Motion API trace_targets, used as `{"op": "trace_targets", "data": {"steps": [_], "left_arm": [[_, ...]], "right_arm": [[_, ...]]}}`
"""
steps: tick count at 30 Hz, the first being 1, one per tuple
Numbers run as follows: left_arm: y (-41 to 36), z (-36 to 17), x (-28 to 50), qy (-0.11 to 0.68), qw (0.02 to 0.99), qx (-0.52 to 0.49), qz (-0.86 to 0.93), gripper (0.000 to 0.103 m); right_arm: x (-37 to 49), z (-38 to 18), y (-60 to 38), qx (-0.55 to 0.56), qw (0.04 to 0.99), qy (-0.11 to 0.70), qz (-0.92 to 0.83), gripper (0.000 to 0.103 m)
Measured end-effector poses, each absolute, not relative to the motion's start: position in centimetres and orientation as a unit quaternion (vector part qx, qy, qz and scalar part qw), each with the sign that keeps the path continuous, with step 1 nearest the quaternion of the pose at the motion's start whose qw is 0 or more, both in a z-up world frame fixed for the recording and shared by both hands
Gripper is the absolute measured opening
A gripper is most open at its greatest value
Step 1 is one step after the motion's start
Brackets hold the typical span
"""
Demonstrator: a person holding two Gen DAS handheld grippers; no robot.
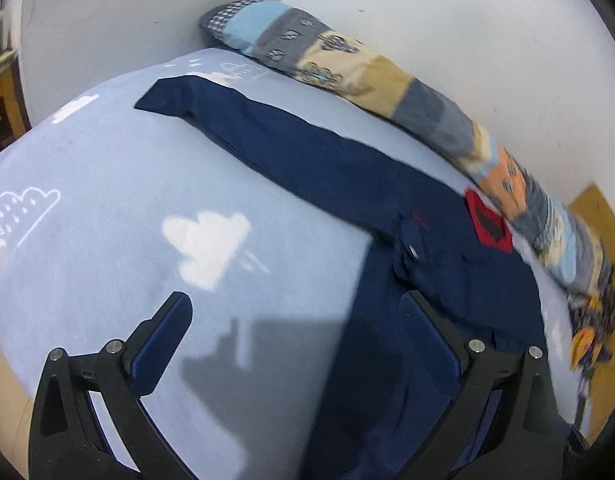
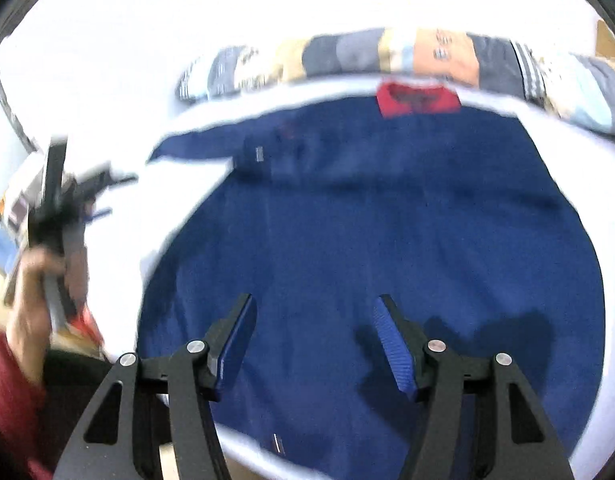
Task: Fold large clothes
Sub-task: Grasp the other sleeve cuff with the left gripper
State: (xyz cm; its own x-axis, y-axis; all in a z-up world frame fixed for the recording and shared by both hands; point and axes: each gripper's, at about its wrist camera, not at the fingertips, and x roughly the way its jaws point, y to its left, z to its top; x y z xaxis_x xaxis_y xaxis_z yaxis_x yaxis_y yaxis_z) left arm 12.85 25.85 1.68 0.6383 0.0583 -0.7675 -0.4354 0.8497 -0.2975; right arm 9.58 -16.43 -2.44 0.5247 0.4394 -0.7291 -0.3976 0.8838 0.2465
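Note:
A large navy shirt [image 1: 387, 280] with a red collar [image 1: 489, 220] lies spread flat on a light blue bed sheet [image 1: 107, 200]. Its left sleeve [image 1: 267, 136] stretches out toward the far corner. My left gripper [image 1: 295, 308] is open and empty above the sheet, at the shirt's left edge. In the right wrist view the shirt [image 2: 387, 220] fills the middle, with its collar [image 2: 417, 98] at the far side. My right gripper [image 2: 313, 312] is open and empty above the shirt's lower part. The left gripper [image 2: 63, 200] shows blurred at the left, held by a hand.
A long patchwork pillow [image 1: 387, 80] lies along the white wall behind the shirt, and it also shows in the right wrist view [image 2: 387, 56]. The sheet has white cloud prints [image 1: 207, 244]. Wooden furniture [image 1: 3, 96] stands at the far left.

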Motion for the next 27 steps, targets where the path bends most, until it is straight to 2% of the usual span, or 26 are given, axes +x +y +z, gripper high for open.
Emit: {"op": "trace_targets", "data": {"steps": [5, 7, 8, 10, 11, 18, 20, 23, 25, 26, 27], "left_arm": [[35.1, 0.9, 17.3, 0.378, 0.846, -0.342, 0.159, 0.102], [39.1, -0.5, 19.5, 0.363, 0.831, -0.394, 0.148, 0.09], [40.7, -1.5, 20.7, 0.362, 0.821, -0.416, 0.147, 0.08], [43.4, -4.2, 22.8, 0.358, 0.793, -0.477, 0.121, 0.071], [44.3, -5.2, 23.4, 0.353, 0.782, -0.5, 0.119, 0.061], [49.3, -11.8, 27.3, 0.243, 0.721, -0.64, 0.107, 0.061], [50.3, -12.1, 28.4, 0.193, 0.721, -0.658, 0.097, 0.061], [51.8, -11.2, 29.5, 0.158, 0.727, -0.656, 0.126, 0.061], [52.4, -9.7, 29.9, 0.163, 0.745, -0.63, 0.144, 0.028], [52.3, -8.8, 30.1, 0.171, 0.756, -0.614, 0.149, 0.004], [52.1, -7.7, 30.2, 0.175, 0.769, -0.597, 0.147, 0.004]], "right_arm": [[14.3, -3.5, -14.0, 0.064, 0.871, 0.403, 0.274, 0.066], [14.5, -5.1, -13.6, 0.065, 0.867, 0.403, 0.284, 0.066], [15.0, -5.9, -13.2, 0.067, 0.862, 0.418, 0.28, 0.066], [15.8, -6.5, -12.8, 0.082, 0.847, 0.442, 0.284, 0.067], [16.3, -6.6, -13.0, 0.094, 0.845, 0.44, 0.289, 0.067], [17.6, -6.0, -13.5, 0.108, 0.853, 0.425, 0.283, 0.067], [17.9, -6.2, -13.5, 0.113, 0.853, 0.425, 0.282, 0.067], [18.1, -6.4, -13.5, 0.111, 0.854, 0.427, 0.277, 0.067], [18.1, -6.6, -13.6, 0.11, 0.855, 0.428, 0.273, 0.067], [18.1, -6.6, -13.8, 0.109, 0.856, 0.428, 0.268, 0.067], [18.1, -6.5, -14.0, 0.109, 0.859, 0.425, 0.264, 0.067]]}}
